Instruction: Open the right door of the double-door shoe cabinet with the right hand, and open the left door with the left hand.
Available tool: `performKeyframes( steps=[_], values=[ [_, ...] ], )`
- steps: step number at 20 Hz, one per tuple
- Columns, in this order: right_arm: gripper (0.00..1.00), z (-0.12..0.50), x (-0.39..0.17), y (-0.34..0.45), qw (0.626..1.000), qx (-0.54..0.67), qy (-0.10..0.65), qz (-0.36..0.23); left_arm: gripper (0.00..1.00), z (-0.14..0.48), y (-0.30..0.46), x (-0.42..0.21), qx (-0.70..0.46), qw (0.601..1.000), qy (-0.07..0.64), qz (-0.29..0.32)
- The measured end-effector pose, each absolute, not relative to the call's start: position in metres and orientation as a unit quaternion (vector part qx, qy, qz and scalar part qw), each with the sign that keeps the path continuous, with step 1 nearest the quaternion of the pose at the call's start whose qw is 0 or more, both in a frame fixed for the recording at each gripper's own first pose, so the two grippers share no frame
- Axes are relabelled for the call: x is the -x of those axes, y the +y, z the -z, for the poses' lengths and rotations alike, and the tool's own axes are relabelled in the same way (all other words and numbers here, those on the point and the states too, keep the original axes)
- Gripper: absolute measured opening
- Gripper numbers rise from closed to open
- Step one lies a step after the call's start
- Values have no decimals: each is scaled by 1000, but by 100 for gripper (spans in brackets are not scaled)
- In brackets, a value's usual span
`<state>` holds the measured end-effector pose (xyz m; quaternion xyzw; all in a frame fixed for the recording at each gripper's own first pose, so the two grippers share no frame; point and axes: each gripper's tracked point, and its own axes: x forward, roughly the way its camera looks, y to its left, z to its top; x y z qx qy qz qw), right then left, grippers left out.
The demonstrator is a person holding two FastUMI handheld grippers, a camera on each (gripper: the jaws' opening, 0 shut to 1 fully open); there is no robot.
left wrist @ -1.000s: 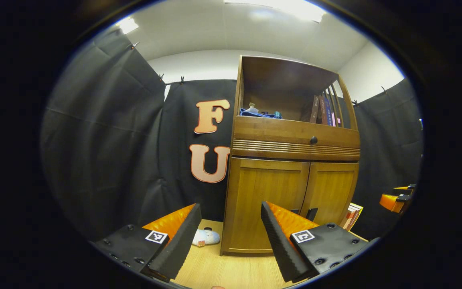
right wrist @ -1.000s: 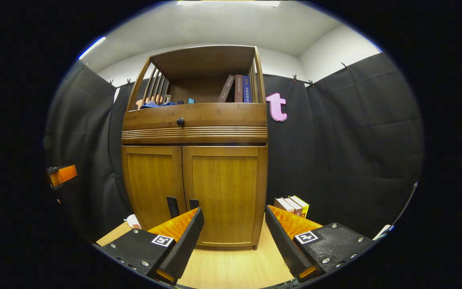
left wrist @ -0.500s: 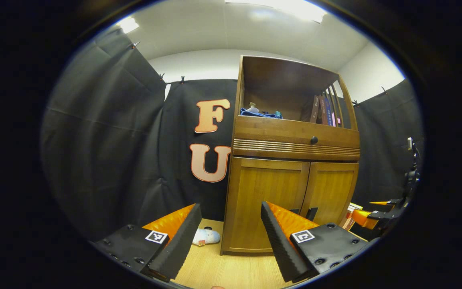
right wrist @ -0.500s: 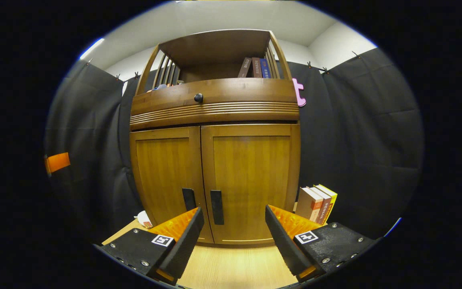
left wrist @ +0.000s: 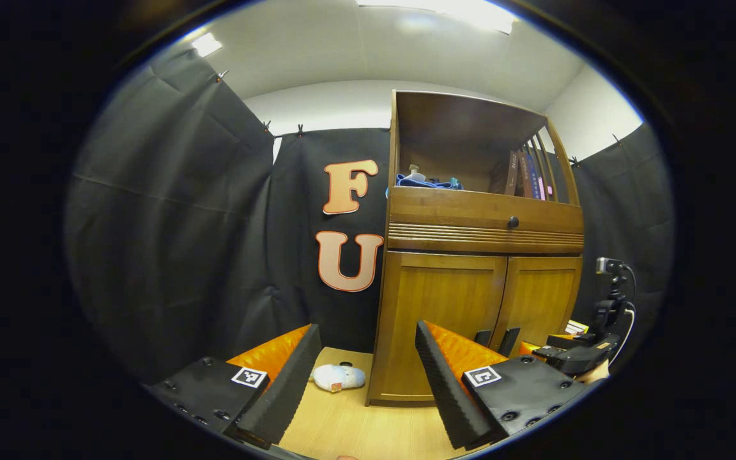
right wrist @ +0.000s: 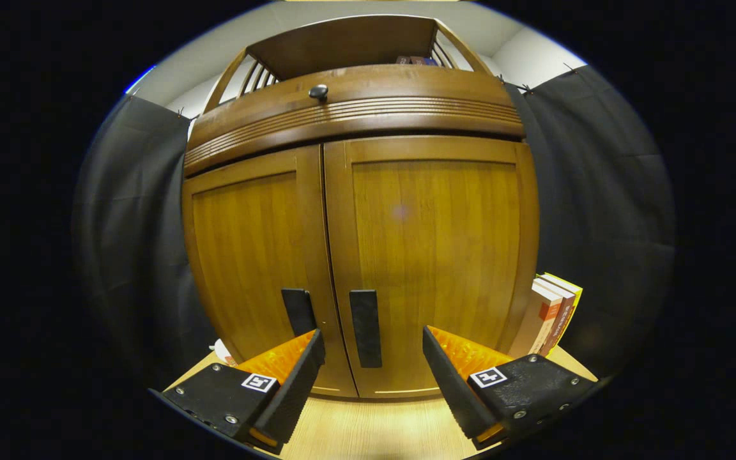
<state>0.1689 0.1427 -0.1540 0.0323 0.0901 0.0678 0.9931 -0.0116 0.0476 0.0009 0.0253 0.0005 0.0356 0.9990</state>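
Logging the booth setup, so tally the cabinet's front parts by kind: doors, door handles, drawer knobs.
Doors: 2, left door and right door, both shut
Door handles: 2, left handle, right handle
Drawer knobs: 1, drawer knob
Total: 5

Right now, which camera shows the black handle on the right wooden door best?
The right gripper view. The flat black handle on the right wooden door stands large and face-on, just beyond the open right gripper. In the left gripper view that handle is small, seen at a slant, its lower end hidden behind the left gripper's finger.
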Motion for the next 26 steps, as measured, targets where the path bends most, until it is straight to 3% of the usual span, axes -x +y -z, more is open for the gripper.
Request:
performKeyframes(
  steps=[5, 13, 14, 15, 18, 19, 20, 21, 22, 26],
  values=[
    [90, 179, -211, 153, 991, -43, 109, -61, 98, 0, 61, 13, -25, 998, -2, -52],
    [60, 200, -248, 163, 991, -41, 120, -52, 96, 4, 89, 15, -30, 996, 3, -83],
    [48, 201, -250, 163, 990, -41, 121, -51, 95, 5, 92, 16, -29, 996, 3, -87],
    [51, 201, -250, 164, 990, -43, 122, -55, 94, 5, 95, 15, -27, 995, 3, -91],
    [43, 204, -249, 161, 991, -30, 121, -51, 96, 8, 101, 18, -20, 995, 6, -98],
    [33, 202, -249, 160, 991, -27, 119, -53, 96, 8, 102, 18, -19, 995, 6, -99],
    [36, 203, -246, 160, 991, -26, 120, -55, 96, 7, 103, 20, -18, 995, 6, -100],
    [30, 204, -245, 160, 991, -25, 121, -57, 99, 6, 102, 21, -18, 995, 5, -100],
    [34, 204, -242, 160, 991, -24, 121, -59, 96, 6, 102, 20, -18, 995, 4, -100],
    [31, 203, -229, 158, 990, -21, 120, -68, 96, 4, 99, 25, -16, 995, 2, -100]
  ],
)
